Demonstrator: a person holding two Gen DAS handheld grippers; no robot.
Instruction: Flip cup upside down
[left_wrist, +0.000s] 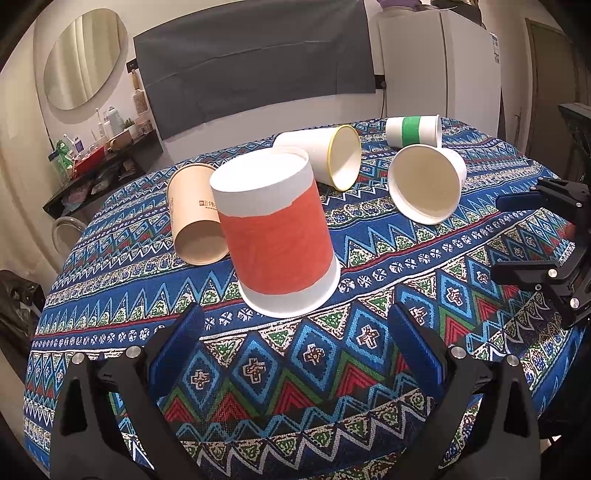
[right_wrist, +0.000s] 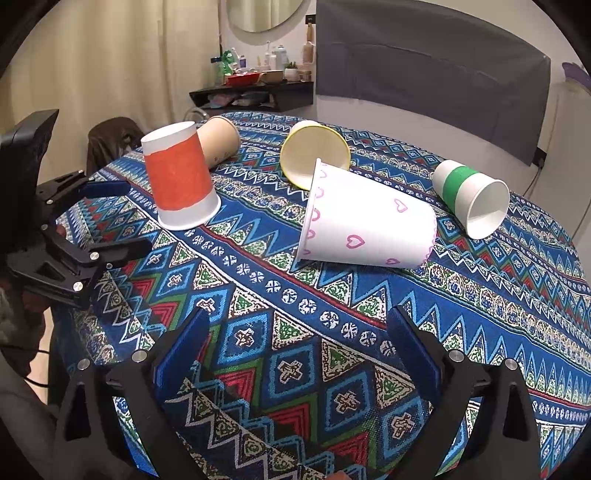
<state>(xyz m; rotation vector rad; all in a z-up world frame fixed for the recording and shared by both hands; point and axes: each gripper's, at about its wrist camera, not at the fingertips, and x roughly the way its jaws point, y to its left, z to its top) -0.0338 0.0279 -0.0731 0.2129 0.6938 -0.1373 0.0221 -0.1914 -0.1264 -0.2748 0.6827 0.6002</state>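
A red-banded white paper cup (left_wrist: 277, 236) stands upside down, rim on the patterned tablecloth (left_wrist: 332, 369); it also shows in the right wrist view (right_wrist: 181, 184). My left gripper (left_wrist: 295, 332) is open and empty just in front of it, not touching. My right gripper (right_wrist: 299, 336) is open and empty, a short way before a white cup with pink hearts (right_wrist: 365, 225) lying on its side. That cup shows in the left wrist view (left_wrist: 424, 184) with its mouth toward me.
Three more cups lie on their sides: a tan one (left_wrist: 195, 218), a yellow-rimmed white one (left_wrist: 328, 155) and a green-banded one (left_wrist: 413, 131). The right gripper shows at the right edge of the left wrist view (left_wrist: 532, 236). A shelf with bottles (right_wrist: 258, 81) stands behind the table.
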